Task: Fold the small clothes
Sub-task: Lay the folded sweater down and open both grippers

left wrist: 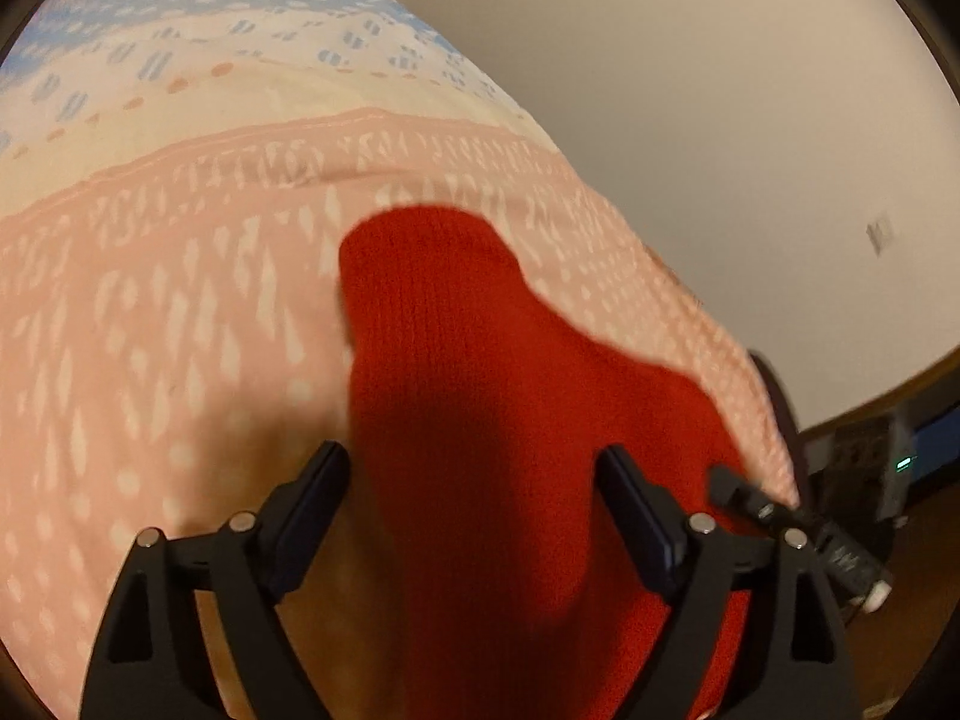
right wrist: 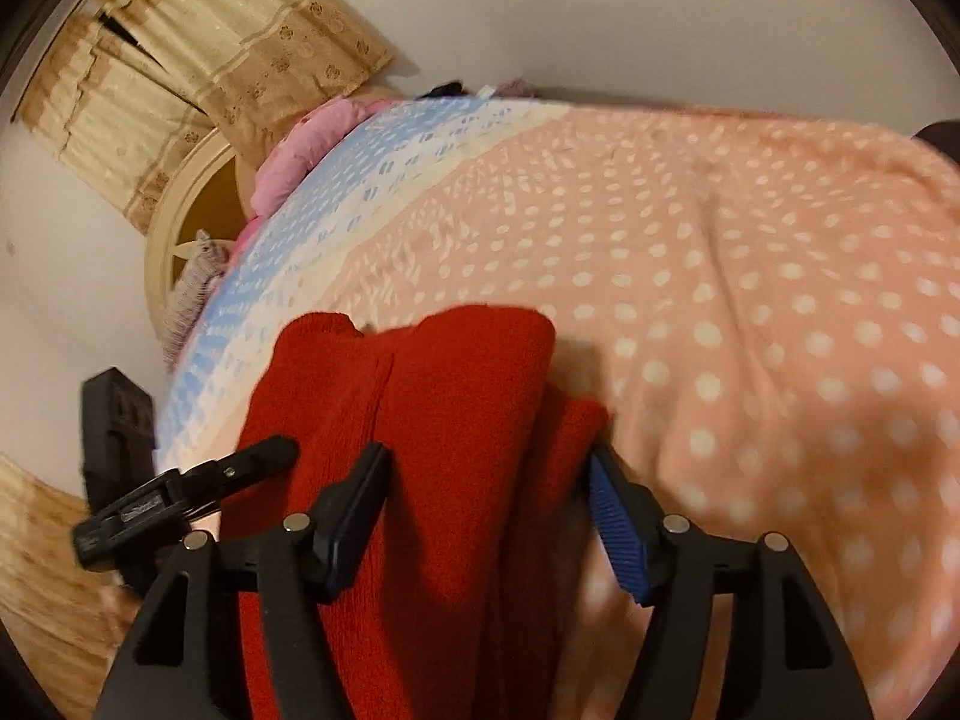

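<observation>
Here, in the left wrist view, the red knit garment [left wrist: 480, 396] lies on the pink dotted blanket [left wrist: 180, 312], and the left gripper [left wrist: 474, 468] hangs over it with its jaws wide, gripping nothing. In the right wrist view, the red knit garment [right wrist: 432, 420] lies folded on the blanket [right wrist: 750, 312]; the right gripper [right wrist: 486, 468] straddles it, jaws wide.

Open dotted blanket [right wrist: 750, 312] right of red garment [right wrist: 456, 396], left tool [right wrist: 240, 468] crowding its left edge
</observation>
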A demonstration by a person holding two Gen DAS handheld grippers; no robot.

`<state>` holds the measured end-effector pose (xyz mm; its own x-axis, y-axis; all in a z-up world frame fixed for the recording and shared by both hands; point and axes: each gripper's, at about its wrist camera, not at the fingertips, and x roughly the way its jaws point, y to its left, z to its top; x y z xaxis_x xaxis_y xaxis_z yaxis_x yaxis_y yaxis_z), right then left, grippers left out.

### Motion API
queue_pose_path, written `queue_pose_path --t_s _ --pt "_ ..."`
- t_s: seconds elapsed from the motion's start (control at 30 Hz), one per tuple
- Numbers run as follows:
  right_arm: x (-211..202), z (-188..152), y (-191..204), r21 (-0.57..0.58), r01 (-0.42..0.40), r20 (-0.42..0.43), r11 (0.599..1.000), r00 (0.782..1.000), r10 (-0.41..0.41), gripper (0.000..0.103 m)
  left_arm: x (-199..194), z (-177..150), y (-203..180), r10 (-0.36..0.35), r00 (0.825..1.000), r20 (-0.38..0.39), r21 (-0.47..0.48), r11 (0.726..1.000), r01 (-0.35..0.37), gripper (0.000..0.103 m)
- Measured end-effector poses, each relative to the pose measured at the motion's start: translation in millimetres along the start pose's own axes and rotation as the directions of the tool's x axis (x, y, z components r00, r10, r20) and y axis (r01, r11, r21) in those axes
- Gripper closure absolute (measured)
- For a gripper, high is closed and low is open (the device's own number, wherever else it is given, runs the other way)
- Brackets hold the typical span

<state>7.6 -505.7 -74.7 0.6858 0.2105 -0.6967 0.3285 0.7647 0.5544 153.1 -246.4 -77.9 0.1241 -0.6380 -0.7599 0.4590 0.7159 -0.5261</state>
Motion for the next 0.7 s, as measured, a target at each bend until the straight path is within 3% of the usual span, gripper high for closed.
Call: queue_pose_path --t_s 0.13,0.17,0.2,0.27,0.37,0.43,0.5,0.57,0.6,0.7 --pt "18 16 -3 0.019 -0.038 -0.026 0.999 0.999 0.039 0.04 10 15 0 -0.02 1.0 0.016 -0.011 1.0 0.02 0.017" --pt "21 19 2 -0.002 -0.027 -0.026 1.0 0.999 0.027 0.06 11 18 -2 -0.011 1.0 0.025 0.003 1.0 0.011 0.023" --pt "26 22 9 -0.037 -0.009 -0.032 0.999 0.999 0.007 0.072 12 20 -6 0.006 0.999 0.034 0.022 1.0 -0.007 0.031" --pt "30 24 24 -0.119 0.028 -0.01 0.992 1.0 -0.029 0.076 17 20 -14 0.059 0.996 0.062 0.067 0.996 -0.063 0.036" --pt "27 21 46 -0.278 0.08 0.076 0.957 0.995 -0.061 0.078 22 19 -16 0.092 0.991 0.097 0.08 0.992 -0.1 0.037" --pt "30 21 46 -0.315 0.137 0.124 0.939 0.987 -0.103 0.079 27 26 -8 0.073 0.992 0.099 0.042 0.996 -0.078 0.037" --pt "45 26 32 -0.295 0.192 0.116 0.936 0.98 -0.164 0.079 28 31 -1 0.059 0.994 0.096 0.017 0.998 -0.061 0.038" --pt "49 31 18 -0.263 0.15 0.103 0.953 0.987 -0.127 0.078 28 35 -2 0.072 0.993 0.09 0.029 0.997 -0.074 0.038" --pt "49 34 10 -0.235 0.121 0.092 0.964 0.991 -0.102 0.072 27 37 -2 0.083 0.993 0.087 0.037 0.996 -0.086 0.038" --pt "46 41 -9 -0.158 0.021 0.062 0.987 0.998 -0.012 0.067 11 40 2 0.165 0.979 0.123 0.04 0.984 -0.171 0.035"
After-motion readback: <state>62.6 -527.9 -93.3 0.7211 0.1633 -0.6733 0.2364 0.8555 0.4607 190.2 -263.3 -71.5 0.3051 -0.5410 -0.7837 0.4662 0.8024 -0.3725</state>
